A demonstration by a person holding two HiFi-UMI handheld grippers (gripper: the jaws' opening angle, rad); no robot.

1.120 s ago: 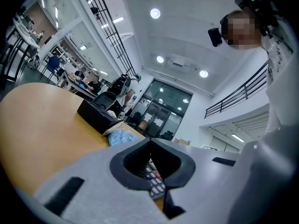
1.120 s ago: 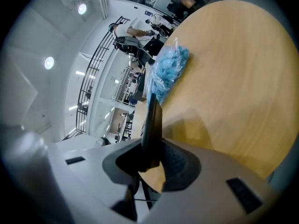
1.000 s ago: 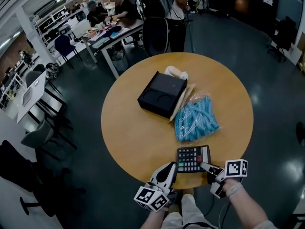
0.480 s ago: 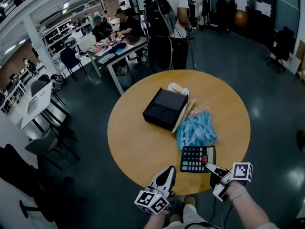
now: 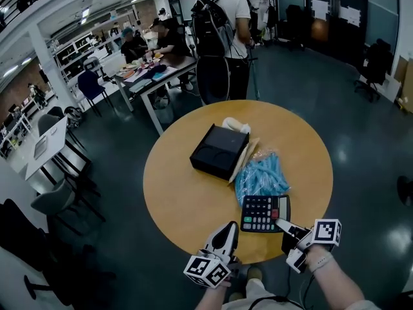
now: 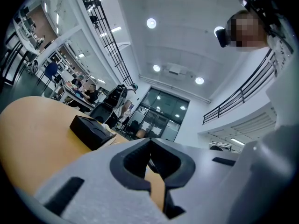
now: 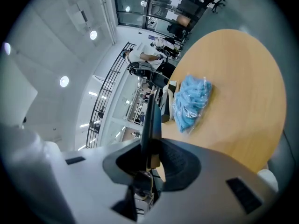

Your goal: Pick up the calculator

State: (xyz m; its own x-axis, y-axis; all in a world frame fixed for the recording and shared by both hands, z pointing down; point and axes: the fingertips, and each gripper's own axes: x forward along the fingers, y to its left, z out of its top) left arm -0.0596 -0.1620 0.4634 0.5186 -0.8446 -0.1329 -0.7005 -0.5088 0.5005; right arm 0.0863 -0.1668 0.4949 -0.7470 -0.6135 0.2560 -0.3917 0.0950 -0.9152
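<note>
Two grippers sit at the near edge of a round wooden table (image 5: 181, 192), one in each of the person's hands. The right gripper (image 5: 282, 225) pinches the calculator (image 5: 261, 213) by its near right corner. In the right gripper view the calculator stands edge-on between the pressed jaws, a thin dark slab rising clear of the tabletop. From the head view it shows keys up and roughly level, over the table's near rim, just in front of a bag of blue pieces (image 5: 258, 176).

The left gripper (image 5: 227, 231) is to the left of the calculator and apart from it, at the table's rim. Its jaws are pressed together with nothing between them, and only a sliver of tabletop shows past the tips. A marker cube (image 5: 326, 232) rides on the right gripper near the wrist.

Farther back on the table a black box (image 5: 218, 150) lies beside the bag, with a white bundle (image 5: 235, 125) just behind it. Beyond the table a person with a backpack (image 5: 219, 31) stands facing away
</note>
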